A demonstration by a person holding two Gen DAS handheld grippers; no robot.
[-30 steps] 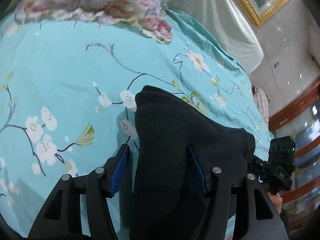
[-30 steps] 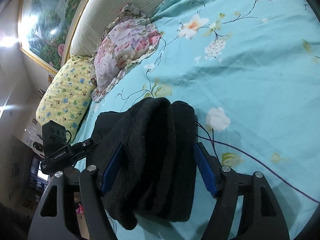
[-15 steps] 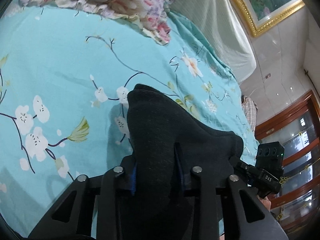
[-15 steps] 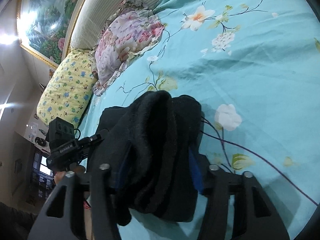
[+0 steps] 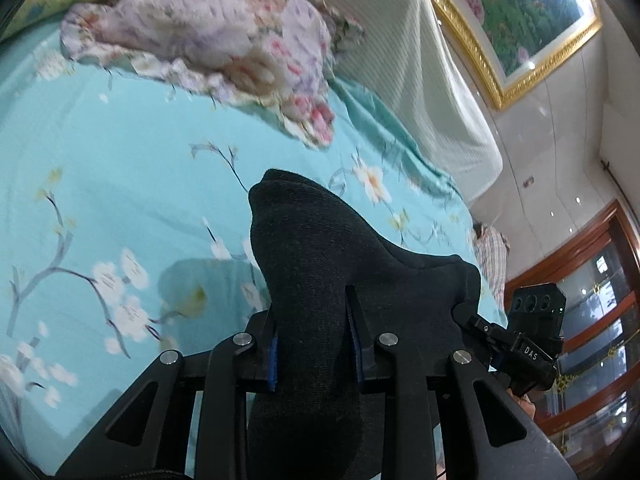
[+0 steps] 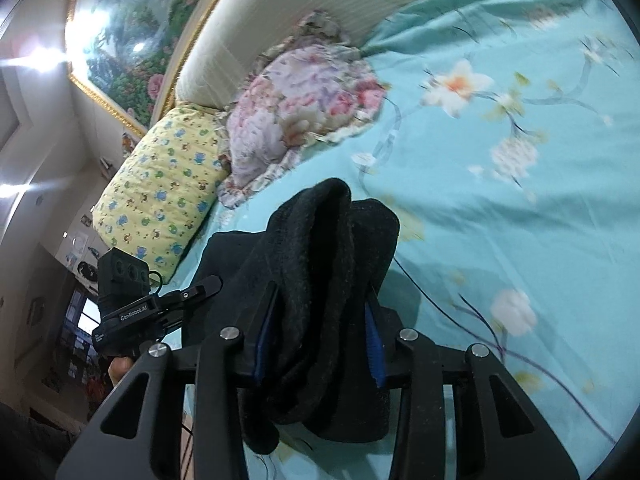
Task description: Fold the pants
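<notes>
Clamping is the operation in progress on both sides. The left gripper [image 5: 312, 354] is closing its blue-padded jaws on one bunched edge of the thick black knit pants [image 5: 320, 264], and the right gripper [image 6: 318, 344] is closing on the other bunched edge [image 6: 320, 264]; the pads press into the fabric in both wrist views. A second ago both sets of jaws stood wide with the cloth loose between them. Since then both grippers have risen, so the pants now hang off the turquoise floral bedsheet [image 5: 120, 184], with a shadow beneath. The grip appears secure enough to carry the held edge over for a fold. The pink floral pillow [image 6: 304, 108] and yellow printed pillow [image 6: 160, 184] lie well apart.
</notes>
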